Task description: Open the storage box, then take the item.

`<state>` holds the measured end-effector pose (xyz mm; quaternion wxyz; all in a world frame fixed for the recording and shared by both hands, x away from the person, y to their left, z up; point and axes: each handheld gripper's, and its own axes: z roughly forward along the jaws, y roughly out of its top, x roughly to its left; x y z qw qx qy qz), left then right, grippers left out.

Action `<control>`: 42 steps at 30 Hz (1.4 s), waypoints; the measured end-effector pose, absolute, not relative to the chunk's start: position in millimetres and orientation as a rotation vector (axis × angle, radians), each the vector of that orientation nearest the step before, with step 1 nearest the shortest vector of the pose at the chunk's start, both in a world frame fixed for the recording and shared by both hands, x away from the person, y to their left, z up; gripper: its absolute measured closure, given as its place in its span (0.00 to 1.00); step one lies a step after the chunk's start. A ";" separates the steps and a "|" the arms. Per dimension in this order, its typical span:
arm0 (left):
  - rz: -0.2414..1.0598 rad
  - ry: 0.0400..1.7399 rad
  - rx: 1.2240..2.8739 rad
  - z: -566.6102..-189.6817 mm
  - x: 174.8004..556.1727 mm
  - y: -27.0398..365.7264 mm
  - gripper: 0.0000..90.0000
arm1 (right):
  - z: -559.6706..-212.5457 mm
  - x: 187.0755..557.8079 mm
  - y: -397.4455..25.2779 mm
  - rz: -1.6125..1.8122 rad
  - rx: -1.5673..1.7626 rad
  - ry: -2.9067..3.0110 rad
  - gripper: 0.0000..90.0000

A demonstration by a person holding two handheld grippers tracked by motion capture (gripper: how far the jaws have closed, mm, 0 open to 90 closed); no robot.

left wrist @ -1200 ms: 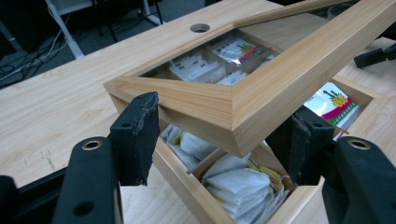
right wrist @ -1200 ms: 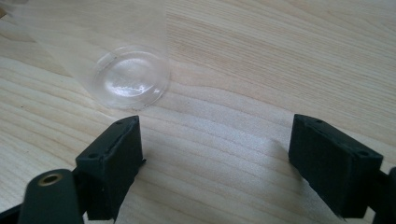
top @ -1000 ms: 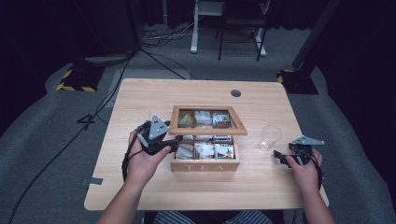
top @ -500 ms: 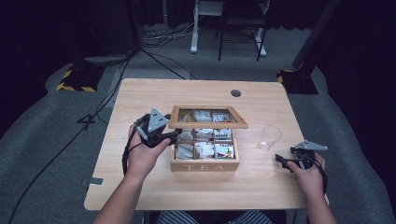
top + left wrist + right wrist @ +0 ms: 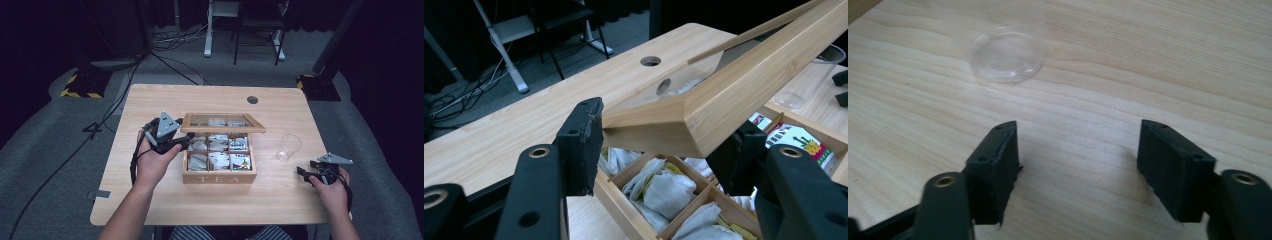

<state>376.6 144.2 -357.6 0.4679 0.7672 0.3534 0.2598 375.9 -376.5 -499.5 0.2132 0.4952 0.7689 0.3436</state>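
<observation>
The left gripper [image 5: 659, 145] had its jaws set either side of the front left corner of the wooden lid [image 5: 729, 95] of the tea box [image 5: 219, 172]. The left-hand jaw lay against the corner's edge; whether the other jaw pressed the wood could not be told from the left gripper view. The lid was raised at a slant above the box, its glass pane showing the bench [image 5: 524, 125] behind it. Beneath the lid, the open compartments held tea bags [image 5: 664, 187], pale wrapped ones nearest the jaws and a printed packet [image 5: 799, 142] in a compartment further right.

In the high view the left gripper [image 5: 181, 143] was at the box's left rear corner, held in the left hand [image 5: 155, 162], with the lid [image 5: 222, 123] hinged along the far side and tilted over the rear row. The box stood near the middle of the bench [image 5: 165, 200], its front face lettered TEA.

The right gripper [image 5: 1078, 167] had its jaws well apart and holding nothing, above bare bench surface. A clear plastic cup [image 5: 1008, 56] stood upright ahead of them, apart from both jaws. In the high view the right gripper [image 5: 306, 173] was at the bench's right front, held in the right hand [image 5: 332, 192], with the cup [image 5: 289, 147] between it and the box, touching neither.
</observation>
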 end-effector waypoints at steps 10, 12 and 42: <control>0.665 0.865 1.896 -355.3 379.3 142.1 0.50 | -475.1 365.0 -359.6 1.010 1.327 2.191 0.48; 0.658 0.868 1.897 -355.2 379.3 142.1 0.50 | -471.9 362.9 -354.8 1.018 1.326 2.207 0.49; 0.701 0.865 1.922 -356.4 383.5 135.7 0.48 | -429.1 352.5 -279.1 1.141 1.208 2.292 0.48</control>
